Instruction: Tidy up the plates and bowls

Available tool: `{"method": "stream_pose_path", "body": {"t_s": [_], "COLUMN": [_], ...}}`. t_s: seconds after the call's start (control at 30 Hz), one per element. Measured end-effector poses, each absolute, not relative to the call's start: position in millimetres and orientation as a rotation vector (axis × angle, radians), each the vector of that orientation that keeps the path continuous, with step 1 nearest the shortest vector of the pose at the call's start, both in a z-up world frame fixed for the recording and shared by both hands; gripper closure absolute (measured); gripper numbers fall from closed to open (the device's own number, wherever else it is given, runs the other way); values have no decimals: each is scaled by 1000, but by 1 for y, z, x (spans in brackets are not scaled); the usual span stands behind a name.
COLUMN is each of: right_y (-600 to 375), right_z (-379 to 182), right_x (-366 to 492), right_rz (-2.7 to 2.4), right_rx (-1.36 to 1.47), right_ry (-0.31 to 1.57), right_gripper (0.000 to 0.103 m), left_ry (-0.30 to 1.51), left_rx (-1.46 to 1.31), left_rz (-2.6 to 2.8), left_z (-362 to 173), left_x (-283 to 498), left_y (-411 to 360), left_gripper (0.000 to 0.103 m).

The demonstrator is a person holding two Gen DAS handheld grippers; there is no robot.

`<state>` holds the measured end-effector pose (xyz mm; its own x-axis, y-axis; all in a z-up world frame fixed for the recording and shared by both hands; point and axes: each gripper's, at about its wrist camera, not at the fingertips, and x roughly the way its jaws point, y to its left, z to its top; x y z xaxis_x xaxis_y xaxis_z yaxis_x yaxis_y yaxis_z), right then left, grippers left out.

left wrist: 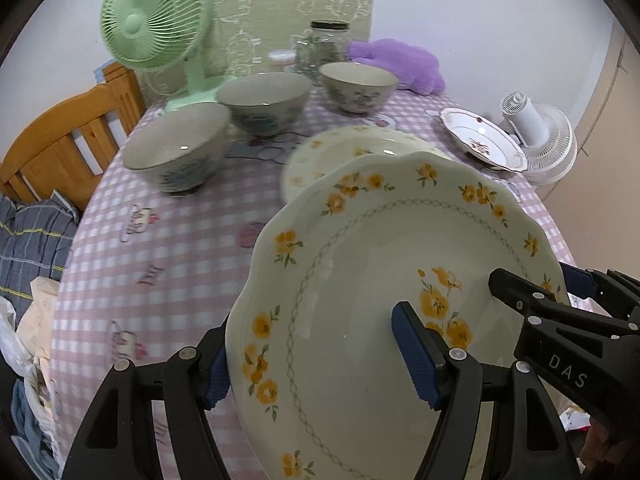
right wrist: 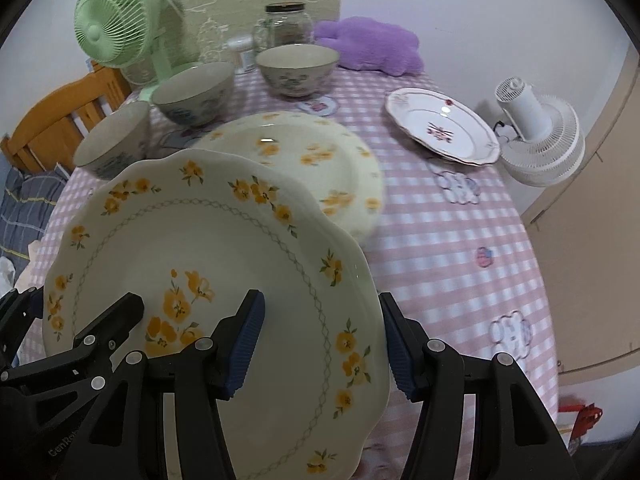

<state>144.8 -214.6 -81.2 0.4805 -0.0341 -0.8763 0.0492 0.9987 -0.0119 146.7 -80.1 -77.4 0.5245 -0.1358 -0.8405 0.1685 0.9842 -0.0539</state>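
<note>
Soft even light, background motion-blurred

Home dining table point(left wrist: 192, 248), checked cloth, wooden chair point(left wrist: 68, 136)

Black tongs point(left wrist: 320, 360) with ribbed blue pads point(left wrist: 414, 354), silver screws and white "DAS" lettering.

The worktop point(left wrist: 180, 248) is viewed steeply downward from each wrist, close behind a yellow-flowered plate point(left wrist: 360, 320); the bowls, green fan point(right wrist: 116, 20) and plates are shared.
</note>
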Motion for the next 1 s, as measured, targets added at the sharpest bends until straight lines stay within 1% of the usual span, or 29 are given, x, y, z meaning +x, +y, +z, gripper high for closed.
{"method": "stream_pose_path", "body": {"t_s": [0.5,0.73,1.0], "right_y": [-326,-357,-368], "right_z": [-103,-120,-130], "right_x": [136,134,136], "right_rz": [-102,-129,-112], "right_rx": [21,30,19], "right_ry": [1102,1155,1176], "right_gripper": [42,42,42], "left_ry": [1023,1066,1111], "left_rx": [63,88,81], "left_rz": [-231,-251,-222], "left_z": [-100,-115,-128], "left_x": [147,149,155], "left_y": [-188,-217,-226], "left_gripper": [31,31,31]}}
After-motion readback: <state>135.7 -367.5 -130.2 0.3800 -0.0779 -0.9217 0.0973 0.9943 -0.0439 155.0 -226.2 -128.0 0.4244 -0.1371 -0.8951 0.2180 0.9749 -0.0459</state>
